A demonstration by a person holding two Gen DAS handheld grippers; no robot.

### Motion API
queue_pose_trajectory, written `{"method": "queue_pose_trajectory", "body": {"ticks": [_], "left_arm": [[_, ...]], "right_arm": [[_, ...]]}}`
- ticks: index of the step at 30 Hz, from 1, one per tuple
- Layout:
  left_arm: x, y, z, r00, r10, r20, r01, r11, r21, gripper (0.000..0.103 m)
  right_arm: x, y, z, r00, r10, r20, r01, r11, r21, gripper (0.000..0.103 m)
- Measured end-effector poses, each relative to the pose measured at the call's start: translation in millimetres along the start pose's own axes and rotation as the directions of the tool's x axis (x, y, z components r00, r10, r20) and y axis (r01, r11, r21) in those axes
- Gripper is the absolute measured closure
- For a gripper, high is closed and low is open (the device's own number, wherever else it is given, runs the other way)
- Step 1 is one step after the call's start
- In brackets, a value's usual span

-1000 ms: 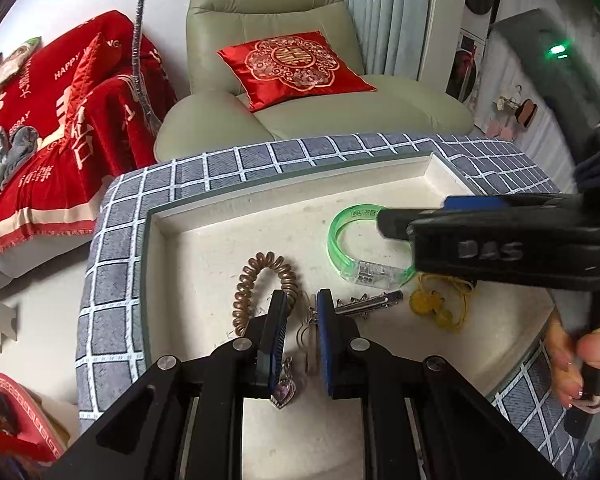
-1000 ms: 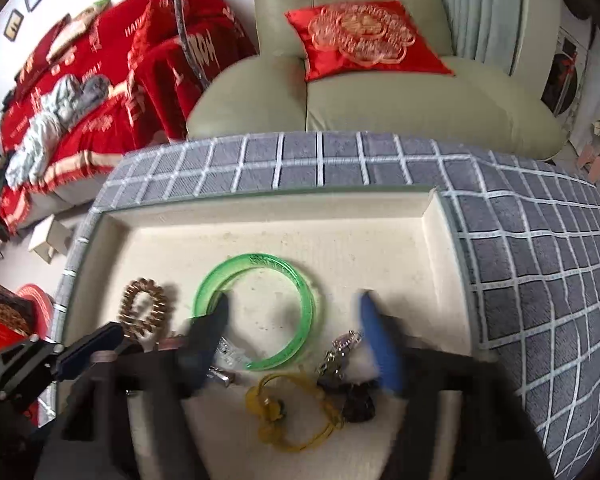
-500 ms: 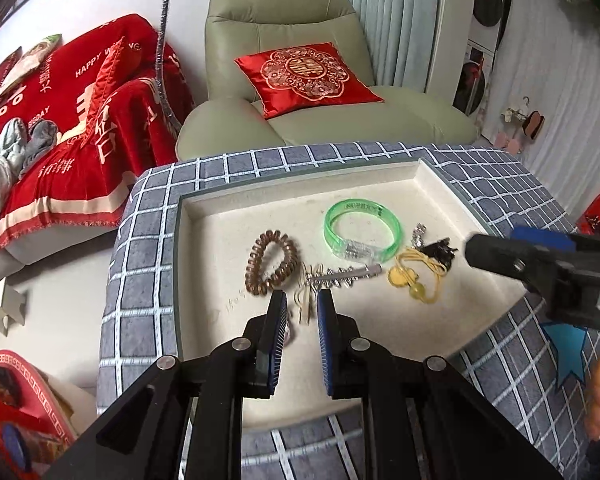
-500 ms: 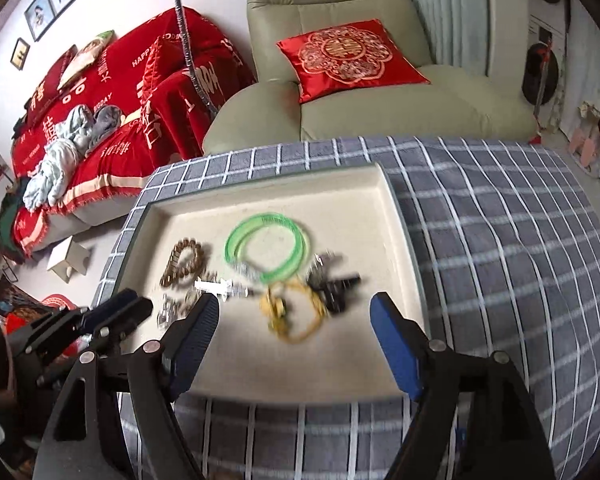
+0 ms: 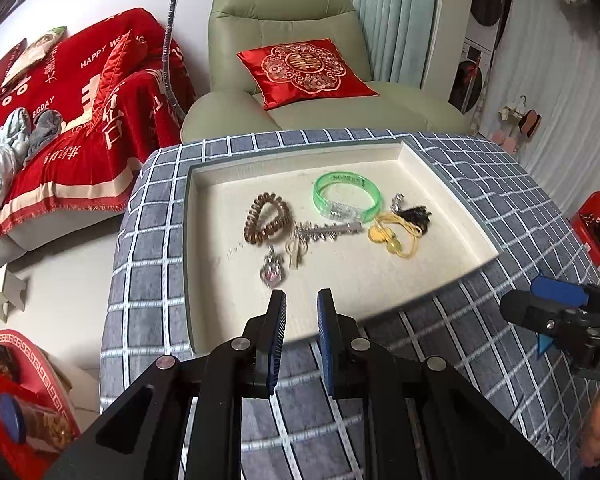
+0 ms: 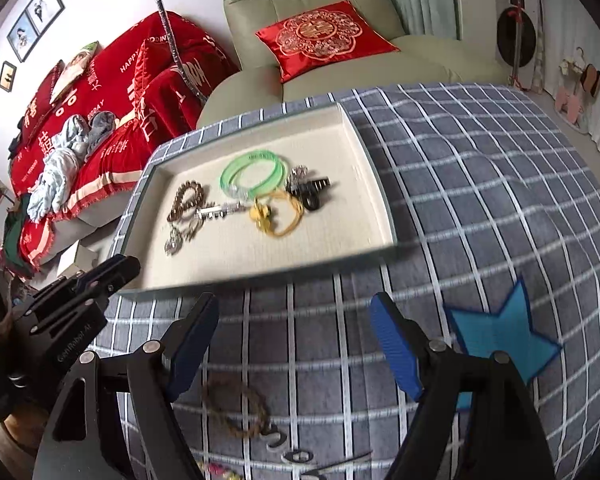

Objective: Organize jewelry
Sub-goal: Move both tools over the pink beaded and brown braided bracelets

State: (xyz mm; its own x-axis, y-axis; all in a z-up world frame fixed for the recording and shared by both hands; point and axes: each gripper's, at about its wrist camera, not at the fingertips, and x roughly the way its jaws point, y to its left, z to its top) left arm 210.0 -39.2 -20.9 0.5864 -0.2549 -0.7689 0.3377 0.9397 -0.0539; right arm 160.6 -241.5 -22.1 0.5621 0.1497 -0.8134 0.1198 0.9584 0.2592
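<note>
A cream tray [image 5: 452, 240] [image 6: 364, 184] lies on a grey checked cloth. In it are a green bangle [image 5: 346, 198] [image 6: 256, 172], a brown spiral hair tie [image 5: 266, 218] [image 6: 186, 200], a silver hair clip [image 5: 328, 232], a heart pendant [image 5: 272, 270] [image 6: 174, 244], a yellow cord charm [image 5: 394, 234] [image 6: 274, 214] and a black piece [image 5: 414, 214] [image 6: 310, 192]. My left gripper [image 5: 301, 308] is narrowly open and empty above the tray's near edge. My right gripper [image 6: 292, 316] is wide open and empty over the cloth. A brown bead bracelet [image 6: 236, 412] lies on the cloth beneath it.
A blue star patch [image 6: 500, 336] is on the cloth at the right. Small silver pieces [image 6: 288, 448] lie near the bracelet. A green armchair with a red cushion [image 5: 304, 68] stands behind, and a red-covered sofa [image 5: 60, 120] at the left.
Both grippers have pulled back and up from the tray. The left gripper has left the pendant in the tray. The right gripper now hangs over the cloth in front of the tray.
</note>
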Motion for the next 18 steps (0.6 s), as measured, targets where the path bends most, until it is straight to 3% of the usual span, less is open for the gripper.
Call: {"method": "queue_pose_trajectory", "body": {"ticks": [7, 8, 9, 15, 17, 18], "left_arm": [[-16, -6, -20, 1.0, -0.019, -0.014, 0.019, 1.0, -0.013, 0.067], [-19, -6, -23, 1.0, -0.018, -0.018, 0.018, 1.0, -0.017, 0.026], [-20, -6, -25, 1.0, -0.011, -0.022, 0.011, 1.0, -0.021, 0.0], [-27, -9, -48, 1.0, 0.011, -0.007, -0.011, 1.0, -0.023, 0.0], [-32, -9, -59, 1.0, 0.021, 0.001, -0.021, 0.999, -0.026, 0.0], [-34, -7, -64, 1.0, 0.025, 0.003, -0.025, 0.999, -0.028, 0.0]], "right_arm": [[-11, -7, -27, 1.0, -0.006, -0.021, 0.007, 1.0, 0.026, 0.022], [-12, -8, -30, 1.0, -0.006, -0.023, 0.007, 1.0, 0.03, 0.021], [-13, -9, -35, 1.0, -0.004, -0.026, 0.005, 0.999, 0.035, 0.02], [-15, -13, -55, 0.999, 0.0, -0.043, 0.001, 0.999, 0.046, 0.018], [-17, -13, -59, 0.999, 0.01, -0.037, -0.008, 0.999, 0.045, 0.002], [-19, -13, -61, 0.999, 0.02, -0.028, -0.019, 0.999, 0.041, 0.0]]}}
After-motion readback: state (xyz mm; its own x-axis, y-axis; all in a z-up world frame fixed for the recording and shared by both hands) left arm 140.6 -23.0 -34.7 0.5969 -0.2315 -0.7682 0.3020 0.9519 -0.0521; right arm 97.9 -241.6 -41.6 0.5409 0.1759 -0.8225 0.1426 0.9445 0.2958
